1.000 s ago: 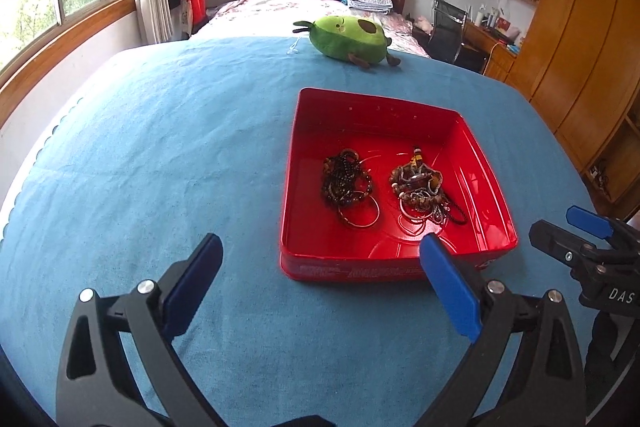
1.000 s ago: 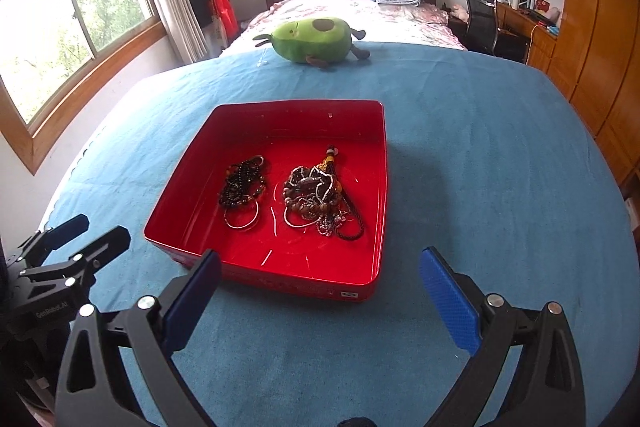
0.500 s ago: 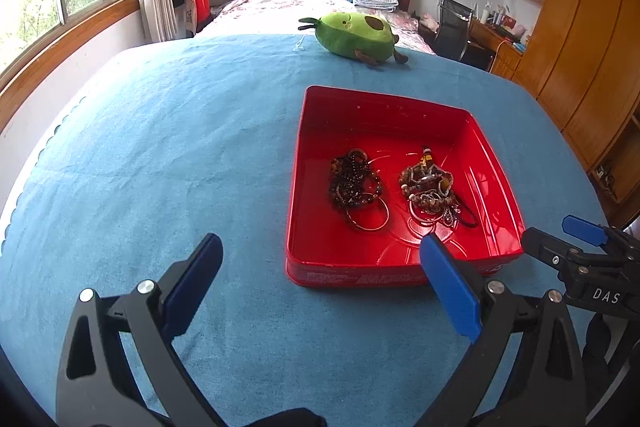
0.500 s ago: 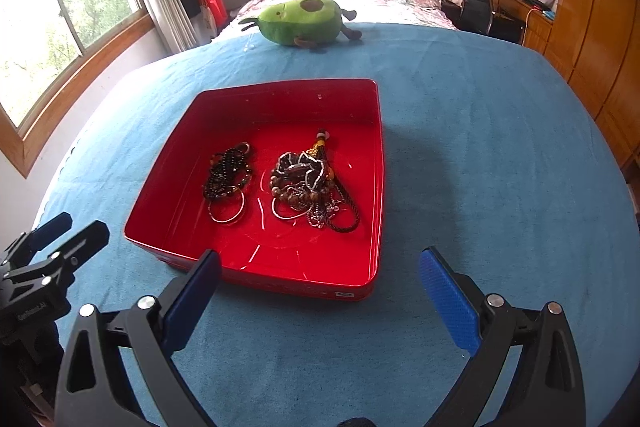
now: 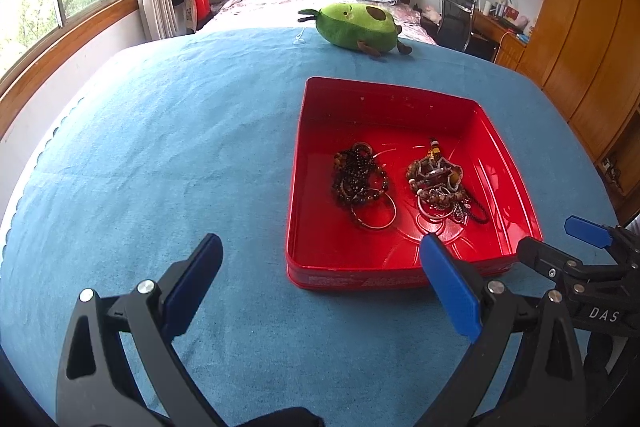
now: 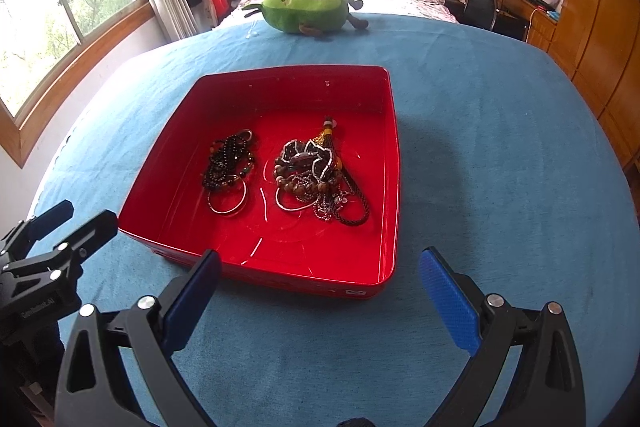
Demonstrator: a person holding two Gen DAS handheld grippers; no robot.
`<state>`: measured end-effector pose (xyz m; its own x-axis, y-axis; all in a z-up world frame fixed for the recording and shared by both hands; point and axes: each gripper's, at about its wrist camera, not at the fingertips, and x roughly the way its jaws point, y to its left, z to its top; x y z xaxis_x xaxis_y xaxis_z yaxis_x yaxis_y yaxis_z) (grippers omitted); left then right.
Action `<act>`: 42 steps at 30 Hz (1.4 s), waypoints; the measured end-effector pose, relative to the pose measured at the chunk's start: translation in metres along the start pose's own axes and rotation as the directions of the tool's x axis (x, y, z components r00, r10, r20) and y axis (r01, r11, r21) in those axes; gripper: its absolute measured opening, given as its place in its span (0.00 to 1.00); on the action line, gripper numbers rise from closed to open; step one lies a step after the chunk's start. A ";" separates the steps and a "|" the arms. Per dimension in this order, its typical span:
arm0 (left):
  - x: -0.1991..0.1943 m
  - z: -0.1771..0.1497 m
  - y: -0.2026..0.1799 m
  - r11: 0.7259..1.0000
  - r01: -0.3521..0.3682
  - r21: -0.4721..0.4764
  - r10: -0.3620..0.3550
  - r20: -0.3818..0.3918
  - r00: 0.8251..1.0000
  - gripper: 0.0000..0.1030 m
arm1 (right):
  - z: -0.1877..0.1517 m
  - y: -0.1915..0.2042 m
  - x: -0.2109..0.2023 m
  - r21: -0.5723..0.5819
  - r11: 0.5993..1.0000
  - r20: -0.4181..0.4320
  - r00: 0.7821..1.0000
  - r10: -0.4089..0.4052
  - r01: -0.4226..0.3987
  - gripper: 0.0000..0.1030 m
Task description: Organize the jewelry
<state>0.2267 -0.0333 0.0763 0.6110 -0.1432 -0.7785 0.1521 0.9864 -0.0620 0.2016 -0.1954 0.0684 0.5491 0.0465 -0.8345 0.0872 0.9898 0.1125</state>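
My left gripper (image 5: pixel 320 283) hangs wide open with nothing between its blue pads, low over the blue cloth of the desk (image 5: pixel 160 155), just short of the near-left corner of the red tin tray (image 5: pixel 400 277). In this left wrist view all the jewelry sits inside the tray in two clumps that lie apart: a dark bead bracelet clump (image 5: pixel 358 177) with a thin bangle at its near edge, and a mixed bead-and-chain clump (image 5: pixel 438 187) to its right. No loose piece shows on the cloth. That fits either jewelry already sorted into two groups or a heap waiting to be taken apart; I can't settle which. Compared with a second ago, the tray sits lower and nearer here, so this gripper has moved closer.

From the right wrist view, my right gripper (image 6: pixel 320 293) is equally wide open and empty, poised before the tray's near rim (image 6: pixel 280 277). The dark clump (image 6: pixel 229 163) and the mixed clump (image 6: pixel 316 179), a dark cord looping out at its right, lie unchanged from the earlier frames. The tray fills more of this view than before. An avocado plush (image 6: pixel 306 9) rests at the desk's far edge.
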 end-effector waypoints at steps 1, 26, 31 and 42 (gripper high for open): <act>0.001 0.000 0.000 1.000 -0.001 0.001 0.001 -0.001 1.000 0.95 | 0.000 0.000 0.000 0.001 1.000 0.000 1.000 0.001 -0.001 0.96; 0.004 0.001 0.001 1.000 -0.006 0.003 0.006 -0.010 1.000 0.95 | 0.000 -0.001 -0.004 -0.001 1.000 0.007 1.000 0.010 -0.010 0.96; 0.004 0.000 0.001 1.000 -0.007 0.005 0.007 -0.010 1.000 0.95 | 0.000 -0.001 -0.004 -0.002 1.000 0.007 1.000 0.010 -0.010 0.96; 0.003 -0.001 -0.001 1.000 -0.005 0.013 0.005 -0.011 1.000 0.95 | 0.000 -0.001 -0.001 -0.005 1.000 0.002 1.000 0.010 -0.010 0.96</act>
<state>0.2282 -0.0346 0.0733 0.6036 -0.1377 -0.7853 0.1594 0.9859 -0.0503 0.2006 -0.1961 0.0694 0.5520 0.0565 -0.8319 0.0773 0.9899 0.1185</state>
